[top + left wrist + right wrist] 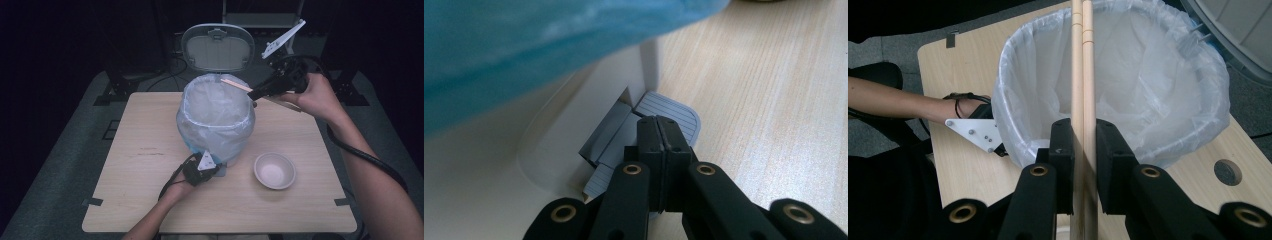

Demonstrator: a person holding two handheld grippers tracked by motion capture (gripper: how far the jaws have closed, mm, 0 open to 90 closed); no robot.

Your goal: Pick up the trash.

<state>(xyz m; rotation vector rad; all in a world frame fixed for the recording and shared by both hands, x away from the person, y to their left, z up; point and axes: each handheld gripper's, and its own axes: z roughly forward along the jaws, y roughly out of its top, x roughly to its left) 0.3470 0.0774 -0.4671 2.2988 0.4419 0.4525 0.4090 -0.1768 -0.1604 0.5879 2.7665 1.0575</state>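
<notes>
A white pedal bin (215, 117) lined with a clear bag stands mid-table, its grey lid (217, 47) raised at the back. My left gripper (205, 167) is at the bin's front base. Its jaws are shut with nothing between them, and the tips (658, 120) rest on the ribbed foot pedal (676, 112). My right gripper (255, 94) is held at the bin's right rim, shut on a pair of wooden chopsticks (235, 85). The chopsticks (1083, 60) reach out over the bag's opening (1148, 100), past my right gripper (1083, 127).
A white empty bowl (274, 171) sits on the wooden table (140, 150), to the front right of the bin. The table's left half is bare wood. Dark floor and stand legs surround the table.
</notes>
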